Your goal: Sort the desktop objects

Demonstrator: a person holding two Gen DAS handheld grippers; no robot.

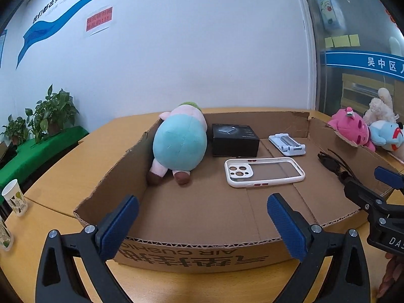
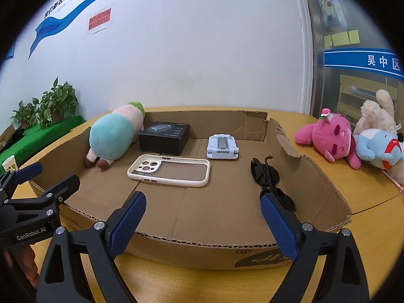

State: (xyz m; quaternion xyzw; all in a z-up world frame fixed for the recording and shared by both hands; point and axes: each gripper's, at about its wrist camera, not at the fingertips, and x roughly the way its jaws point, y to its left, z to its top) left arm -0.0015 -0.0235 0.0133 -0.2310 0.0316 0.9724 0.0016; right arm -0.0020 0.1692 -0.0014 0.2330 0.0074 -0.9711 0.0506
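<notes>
Cardboard box point(image 2: 315, 176) holds phone case point(image 2: 169, 171) lying crosswise; both tools point(image 1: 202, 224) point(image 2: 202, 222) gape empty.

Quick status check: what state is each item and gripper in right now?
Left gripper: jaws open, empty.
Right gripper: jaws open, empty.
Box: open-topped, one corner torn.
Plush: lying in box.
Black carton: closed.
Phone case: empty, flat.
Stand: folded flat.
Sunglasses: arms unfolded.

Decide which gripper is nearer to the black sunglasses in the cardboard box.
Right. The right gripper hovers open at the box's near edge, one finger just in front of the sunglasses. The left gripper, also open, sits further left, with the sunglasses off to its right.
</notes>
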